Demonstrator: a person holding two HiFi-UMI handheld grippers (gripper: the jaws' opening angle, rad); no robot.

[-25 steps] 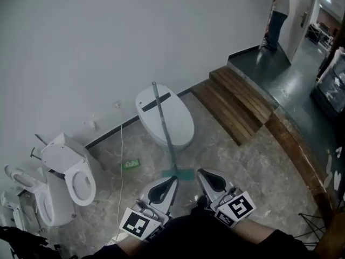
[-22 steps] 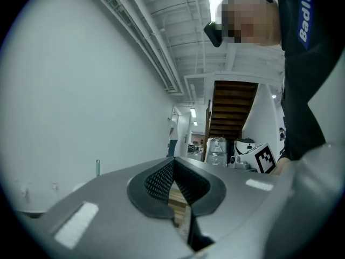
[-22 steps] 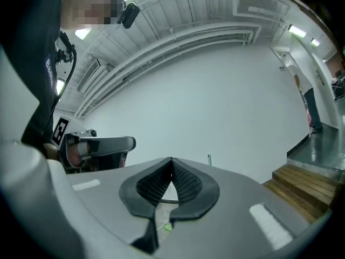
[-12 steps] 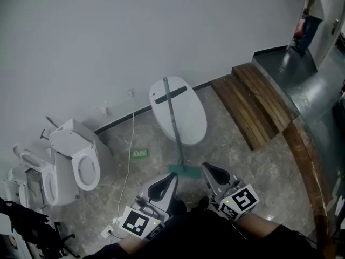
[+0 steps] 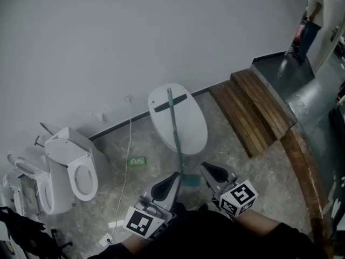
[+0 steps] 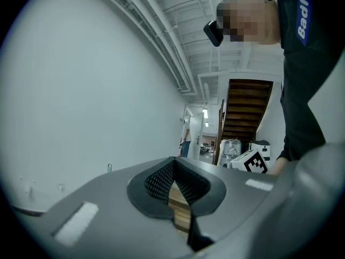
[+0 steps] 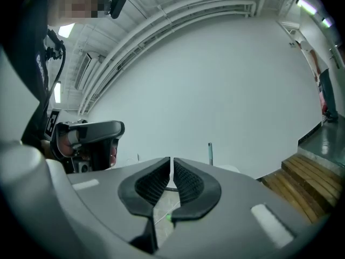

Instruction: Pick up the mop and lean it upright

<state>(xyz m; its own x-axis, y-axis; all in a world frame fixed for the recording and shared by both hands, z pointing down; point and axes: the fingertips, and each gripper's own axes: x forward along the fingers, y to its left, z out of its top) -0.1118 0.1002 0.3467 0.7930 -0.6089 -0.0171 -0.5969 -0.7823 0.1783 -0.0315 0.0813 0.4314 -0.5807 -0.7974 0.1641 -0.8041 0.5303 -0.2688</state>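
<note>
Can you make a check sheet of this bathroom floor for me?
Surface: speckled stone floor.
Job's things: teal mop, head on floor, handle up against a white oval toilet piece.
Clutter: small green thing; a toilet at left.
Grippers: left gripper shut, empty; right gripper jaws just opening a crack, empty.
Cables: white cable running down onto the floor.
Surroundings: white wall, wooden steps, a person by the doorway.

Teal mop [image 5: 174, 131] leans upright w/ head down.
</note>
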